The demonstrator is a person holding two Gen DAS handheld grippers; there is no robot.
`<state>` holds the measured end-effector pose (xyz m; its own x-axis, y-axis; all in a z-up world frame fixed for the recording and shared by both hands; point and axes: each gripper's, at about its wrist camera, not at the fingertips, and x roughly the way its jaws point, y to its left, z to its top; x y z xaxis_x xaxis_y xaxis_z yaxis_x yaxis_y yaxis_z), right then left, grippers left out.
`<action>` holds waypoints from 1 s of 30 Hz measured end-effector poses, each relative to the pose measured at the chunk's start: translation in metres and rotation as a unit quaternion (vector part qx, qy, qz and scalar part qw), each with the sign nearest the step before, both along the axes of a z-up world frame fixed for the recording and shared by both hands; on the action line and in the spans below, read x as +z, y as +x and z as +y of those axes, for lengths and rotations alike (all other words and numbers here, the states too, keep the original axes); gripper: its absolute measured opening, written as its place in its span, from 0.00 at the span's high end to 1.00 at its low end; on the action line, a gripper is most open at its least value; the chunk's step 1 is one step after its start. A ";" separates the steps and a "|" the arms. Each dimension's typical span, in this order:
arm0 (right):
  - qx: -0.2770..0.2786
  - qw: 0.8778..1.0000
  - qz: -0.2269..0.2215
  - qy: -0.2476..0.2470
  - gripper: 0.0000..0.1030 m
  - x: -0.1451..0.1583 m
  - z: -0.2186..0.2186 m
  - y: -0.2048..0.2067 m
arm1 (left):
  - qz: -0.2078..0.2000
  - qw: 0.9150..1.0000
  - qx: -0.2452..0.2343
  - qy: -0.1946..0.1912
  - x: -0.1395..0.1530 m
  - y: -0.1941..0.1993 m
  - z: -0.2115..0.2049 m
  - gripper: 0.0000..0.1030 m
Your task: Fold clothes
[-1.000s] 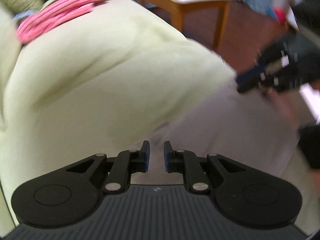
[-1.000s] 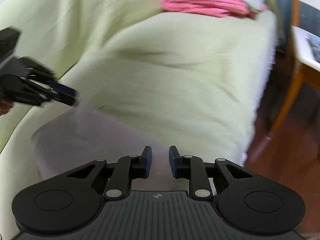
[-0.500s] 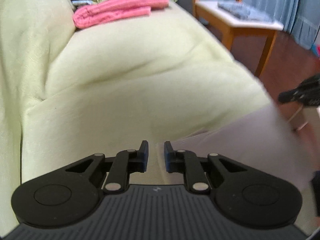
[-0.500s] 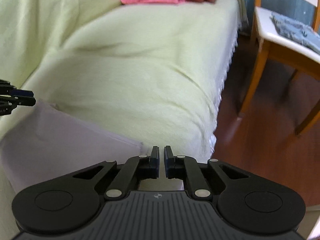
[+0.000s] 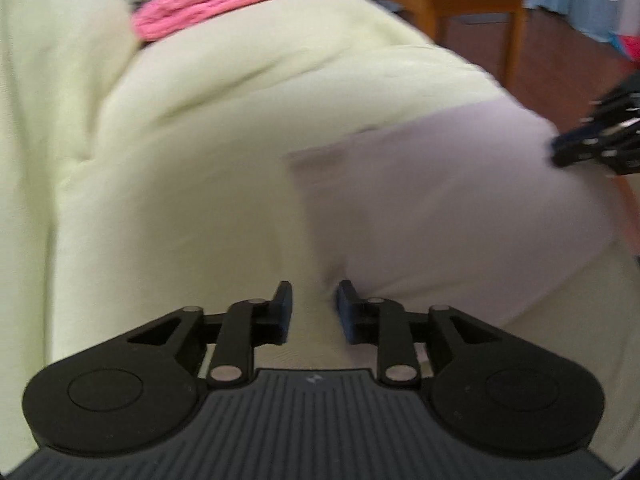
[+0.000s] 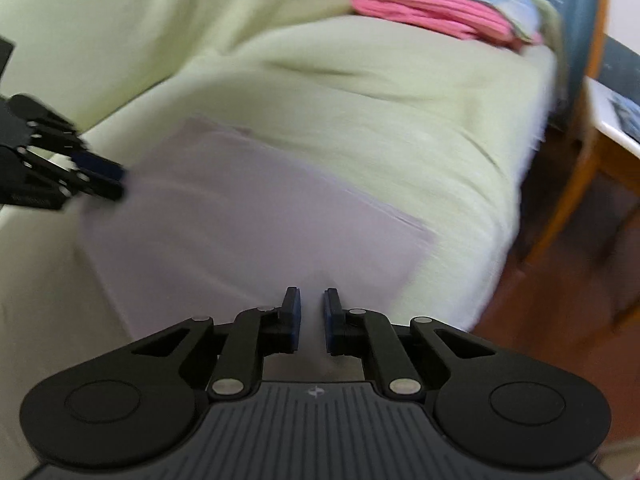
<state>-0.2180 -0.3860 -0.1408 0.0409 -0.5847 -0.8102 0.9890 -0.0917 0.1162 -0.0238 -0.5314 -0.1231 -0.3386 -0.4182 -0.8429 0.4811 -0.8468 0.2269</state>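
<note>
Pale cloth [image 5: 440, 208] spread flat on the sofa [image 5: 180, 140], between two claws.
Left view: the left claw [image 5: 313, 310], just opened and empty, is placed at the cloth's near-left corner, the cloth lying right. Right view: the right claw [image 6: 311, 318], just narrowed, is seen over the cloth's near edge; a grip cannot be told.

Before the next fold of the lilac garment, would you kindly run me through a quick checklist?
1. Lilac garment lies flat on the sofa cover: ok.
2. Left hand-held gripper free of cloth, its jaws having just opened: ok.
3. Right hand-held gripper pinching the garment's near edge, its jaws having just closed: cannot tell, blurred.
4. Pink stack well apart from the garment: ok.
5. Garment's far edges aligned: cannot tell, blurred.
</note>
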 end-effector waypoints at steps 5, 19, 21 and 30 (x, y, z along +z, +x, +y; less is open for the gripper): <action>-0.014 1.000 0.000 -0.004 0.86 0.020 0.005 0.003 | 0.035 0.999 0.005 0.005 0.032 0.016 0.021 0.91; 0.054 0.998 0.019 0.012 0.93 0.001 0.021 0.027 | 0.002 1.000 0.013 0.004 0.000 0.037 0.034 0.89; 0.046 0.999 0.010 0.025 0.98 0.004 0.018 0.023 | -0.023 0.999 0.032 -0.006 0.009 0.036 0.019 0.94; -0.021 1.000 -0.015 -0.007 0.80 0.010 -0.023 -0.049 | 0.061 0.996 0.029 0.058 0.031 -0.021 -0.052 0.89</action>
